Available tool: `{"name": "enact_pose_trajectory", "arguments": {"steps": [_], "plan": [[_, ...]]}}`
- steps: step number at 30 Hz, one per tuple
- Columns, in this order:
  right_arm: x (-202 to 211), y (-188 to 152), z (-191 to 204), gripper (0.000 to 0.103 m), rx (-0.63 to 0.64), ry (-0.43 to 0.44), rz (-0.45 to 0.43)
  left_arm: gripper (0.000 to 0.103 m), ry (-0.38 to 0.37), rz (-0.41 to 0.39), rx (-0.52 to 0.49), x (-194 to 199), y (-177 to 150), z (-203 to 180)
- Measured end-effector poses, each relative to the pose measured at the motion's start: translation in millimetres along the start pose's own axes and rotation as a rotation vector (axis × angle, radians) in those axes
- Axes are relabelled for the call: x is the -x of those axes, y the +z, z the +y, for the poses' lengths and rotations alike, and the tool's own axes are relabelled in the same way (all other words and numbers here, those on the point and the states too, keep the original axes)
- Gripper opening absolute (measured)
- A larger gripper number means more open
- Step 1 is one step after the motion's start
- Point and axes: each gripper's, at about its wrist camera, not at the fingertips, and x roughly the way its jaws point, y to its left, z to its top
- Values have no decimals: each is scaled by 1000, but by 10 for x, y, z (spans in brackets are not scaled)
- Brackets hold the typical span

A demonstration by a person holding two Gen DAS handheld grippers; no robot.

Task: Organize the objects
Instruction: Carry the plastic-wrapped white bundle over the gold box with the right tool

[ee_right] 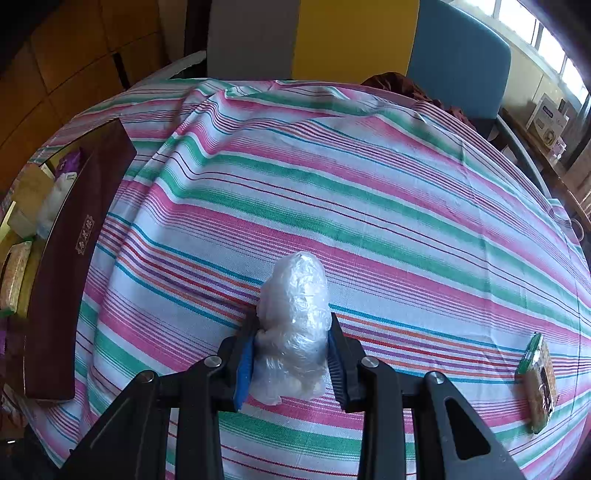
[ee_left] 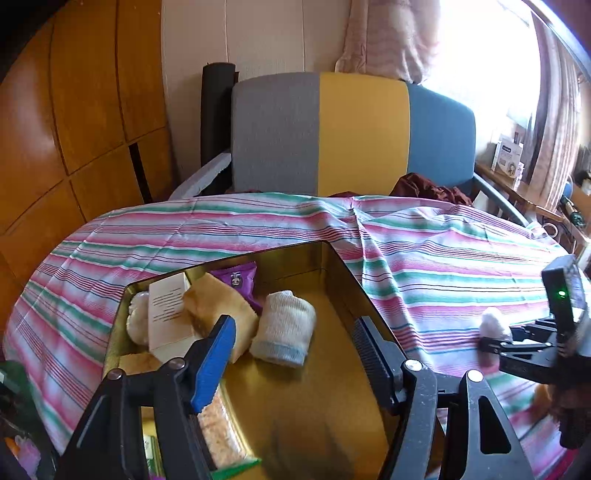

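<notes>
Striped pink, green and white tablecloth (ee_right: 369, 192) covers the whole table, creased near the far edge. Behind it: chair back in grey, yellow and blue fabric panels (ee_left: 354, 133). Crumpled dark red cloth (ee_left: 428, 188) on the seat. Orange-brown wooden cabinet panels (ee_left: 74, 110) left. Pale patterned curtain (ee_left: 388, 33) beside bright window.

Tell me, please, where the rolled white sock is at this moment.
In the left wrist view, the rolled white sock lies inside the gold tin, right of the tan pouch.
</notes>
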Motion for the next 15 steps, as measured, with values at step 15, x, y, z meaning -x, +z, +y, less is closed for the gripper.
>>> {"name": "enact_pose_trajectory", "arguments": {"steps": [15], "plan": [[4,0,4,34,4,-2,-11,69,7,-11,24,258,-121,148]]}}
